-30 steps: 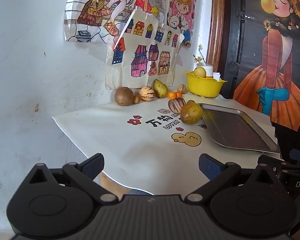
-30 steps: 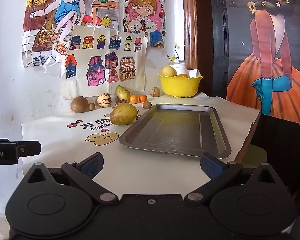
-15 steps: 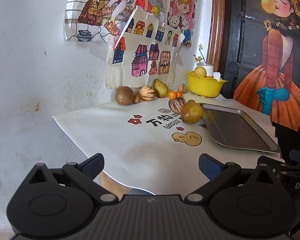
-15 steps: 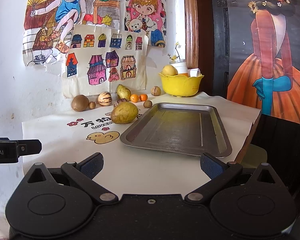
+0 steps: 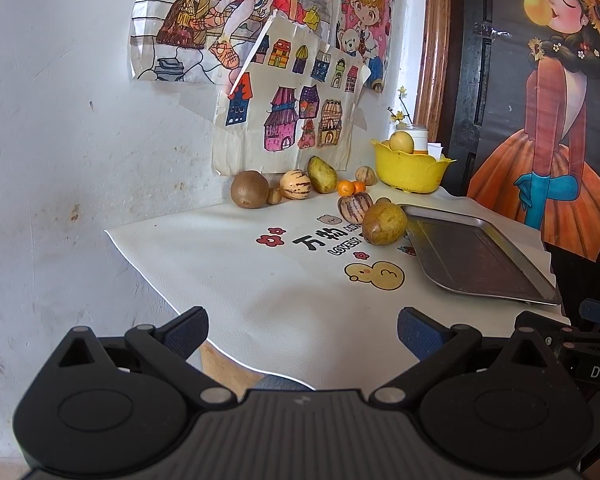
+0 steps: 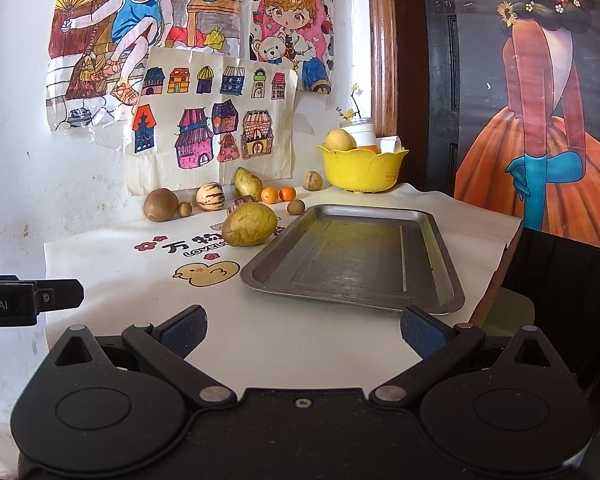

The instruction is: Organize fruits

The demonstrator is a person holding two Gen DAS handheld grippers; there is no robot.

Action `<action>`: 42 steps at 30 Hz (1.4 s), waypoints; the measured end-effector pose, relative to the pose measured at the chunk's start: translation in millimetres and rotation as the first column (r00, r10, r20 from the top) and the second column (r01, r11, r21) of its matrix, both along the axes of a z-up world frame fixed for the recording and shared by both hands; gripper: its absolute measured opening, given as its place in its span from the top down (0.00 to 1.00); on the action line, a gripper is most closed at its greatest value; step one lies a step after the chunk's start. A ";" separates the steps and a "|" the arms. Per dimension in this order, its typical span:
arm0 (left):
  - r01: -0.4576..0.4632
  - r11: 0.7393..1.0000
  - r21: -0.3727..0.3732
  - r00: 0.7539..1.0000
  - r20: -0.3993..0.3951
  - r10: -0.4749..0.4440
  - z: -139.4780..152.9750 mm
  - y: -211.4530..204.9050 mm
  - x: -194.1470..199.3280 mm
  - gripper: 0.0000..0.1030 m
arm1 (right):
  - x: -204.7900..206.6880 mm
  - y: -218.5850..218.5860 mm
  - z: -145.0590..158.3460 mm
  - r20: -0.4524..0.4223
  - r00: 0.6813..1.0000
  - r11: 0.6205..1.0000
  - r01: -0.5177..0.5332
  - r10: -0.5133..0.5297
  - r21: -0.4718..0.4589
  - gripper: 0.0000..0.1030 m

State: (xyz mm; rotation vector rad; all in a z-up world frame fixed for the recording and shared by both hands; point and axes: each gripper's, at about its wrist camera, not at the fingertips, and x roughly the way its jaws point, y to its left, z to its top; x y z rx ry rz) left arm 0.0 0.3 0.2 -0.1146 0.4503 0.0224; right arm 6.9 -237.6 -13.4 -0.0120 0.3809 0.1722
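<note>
A: Left wrist view first. Where's the fruit?

B: Strung along the far edge of the tabletop (image 5: 236, 280) against the wall: a brown round fruit (image 5: 249, 189), a striped melon (image 5: 295, 185), a green pear (image 5: 322, 174), two small oranges (image 5: 350, 187). The large pear (image 5: 384, 223) and a second striped fruit (image 5: 355, 207) sit nearer, just beside the metal tray (image 5: 476, 258). One yellow fruit rests in the yellow bowl (image 5: 407, 168) at the far right corner.

A: Why that layout?

B: My guess: loose fruit waits by the wall, and the tray lies bare as the place to gather it.

A: And the left gripper (image 5: 302, 330)?

B: Held level at the near edge, fingers wide apart, nothing between them, well short of any fruit.

A: Right wrist view?

B: The tray (image 6: 352, 256) fills the middle, with nothing on it; the large pear (image 6: 249, 224) touches or nearly touches its far left corner. The right gripper (image 6: 303, 330) hangs over the near edge, facing the tray, fingers spread and holding nothing. The left tool's tip pokes in at the left, so both sit side by side.
</note>
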 end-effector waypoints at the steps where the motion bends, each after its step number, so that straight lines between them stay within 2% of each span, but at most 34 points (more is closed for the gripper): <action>1: 0.000 1.000 0.000 1.000 0.000 0.000 0.0 0.0 -0.1 0.00 | 0.3 -0.3 0.3 0.000 1.000 1.000 0.000 0.000 0.000 0.00; 34: -0.008 1.000 0.000 1.000 -0.013 0.008 -7.3 6.7 -0.3 0.00 | 4.0 1.8 1.8 -0.008 1.000 1.000 -0.004 0.004 -0.007 0.00; 37: -0.013 1.000 0.002 1.000 -0.024 0.013 -13.1 13.2 4.5 0.00 | 6.7 4.3 -3.5 -0.017 0.999 0.999 -0.046 0.046 -0.005 0.00; 42: -0.020 1.000 0.005 0.999 -0.039 0.020 -7.7 16.6 18.8 0.00 | 19.9 1.5 6.5 -0.003 0.993 0.993 -0.116 0.116 -0.021 0.00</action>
